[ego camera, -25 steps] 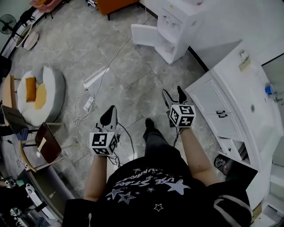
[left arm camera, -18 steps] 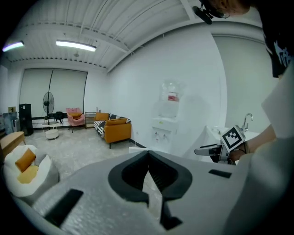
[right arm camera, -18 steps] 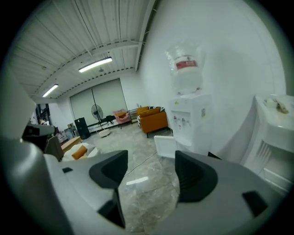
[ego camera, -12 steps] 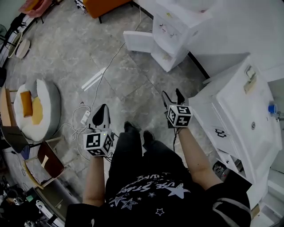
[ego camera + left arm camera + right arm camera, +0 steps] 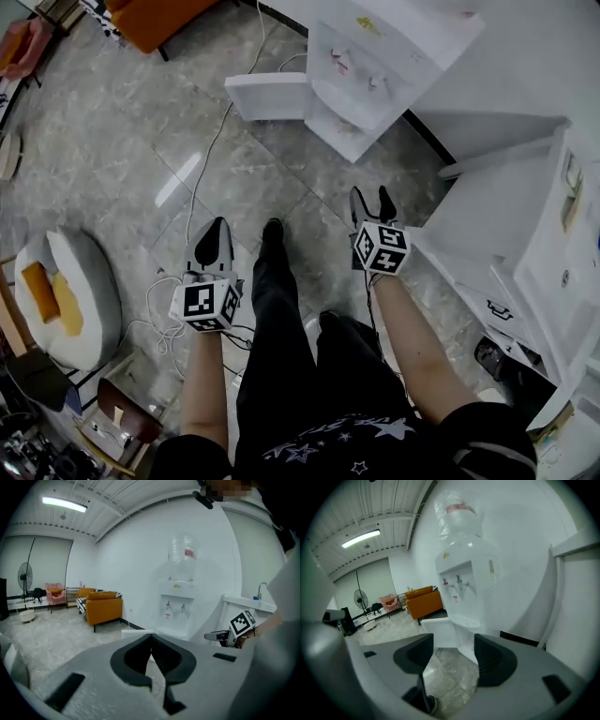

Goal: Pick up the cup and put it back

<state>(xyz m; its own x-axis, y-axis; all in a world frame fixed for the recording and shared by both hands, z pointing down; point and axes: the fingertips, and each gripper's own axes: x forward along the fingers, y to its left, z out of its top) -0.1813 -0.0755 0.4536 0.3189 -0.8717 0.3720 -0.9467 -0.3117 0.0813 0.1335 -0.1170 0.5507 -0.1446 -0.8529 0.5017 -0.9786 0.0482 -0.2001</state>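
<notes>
Cup: not made out in any view, so its look, pose and spot cannot be told. It is in neither grip.

Left gripper point(image 5: 151, 638), lower centre of its view: jaws together, nothing between them.

Right gripper point(image 5: 453, 651), lower centre of its view: jaws apart, just been closing. Only floor tiles point(image 5: 446, 674) show through the gap.

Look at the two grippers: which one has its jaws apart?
The right gripper: its jaws stand apart with nothing between them, though they have just been closing. The left gripper has jaws that meet at the tips.
</notes>
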